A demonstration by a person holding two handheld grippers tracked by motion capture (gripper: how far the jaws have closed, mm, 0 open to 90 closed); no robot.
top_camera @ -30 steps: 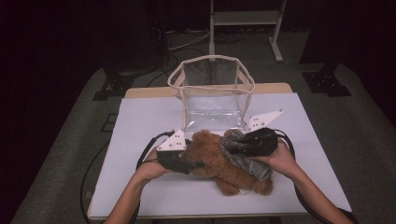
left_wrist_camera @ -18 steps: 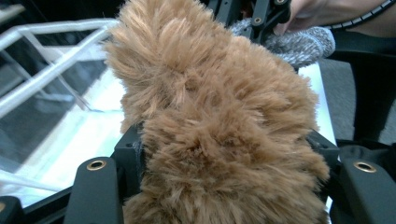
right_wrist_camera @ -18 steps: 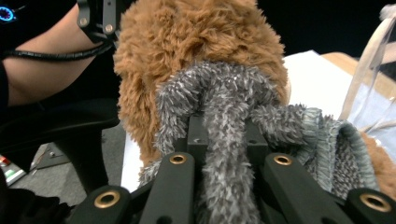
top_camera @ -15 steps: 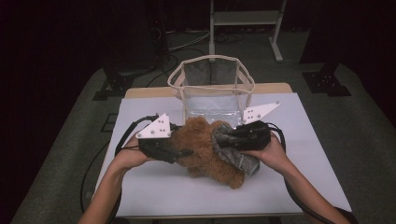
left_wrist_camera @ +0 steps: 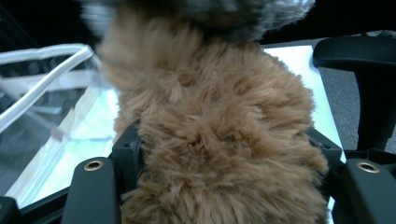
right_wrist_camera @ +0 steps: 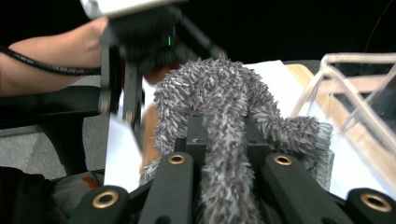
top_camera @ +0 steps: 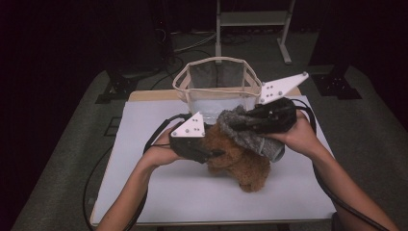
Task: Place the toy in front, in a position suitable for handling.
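- High view: the left gripper [top_camera: 211, 153], at centre frame, is clamped on the brown plush toy [top_camera: 238, 161]. The right gripper [top_camera: 235, 124], just right of it, is clamped on the grey fuzzy cloth [top_camera: 250, 134].
- Left gripper view: brown fur [left_wrist_camera: 224, 154] bulges between the two black jaws, which press into it from both sides, so the grip is firm though the jaws stand apart.
- Right gripper view: the jaws pinch a fold of the grey cloth [right_wrist_camera: 224, 154] nearly flat. The rest drapes forward and to the right.
- Toy and cloth hang together off the white table [top_camera: 159, 192], in the middle of the high view. The cloth lies over the toy's upper right part.
- The mesh basket [top_camera: 217, 84] stands open-topped directly above the bundle in the frame, just beyond both grippers and nearly touching the cloth.
- The bundle's long axis runs from upper left to lower right, slanted against the basket's mouth.
- The right gripper is the nearer to the basket's rim, so I judge the cloth end would go over the rim first, with the toy's lower end needing to swing up to clear it.
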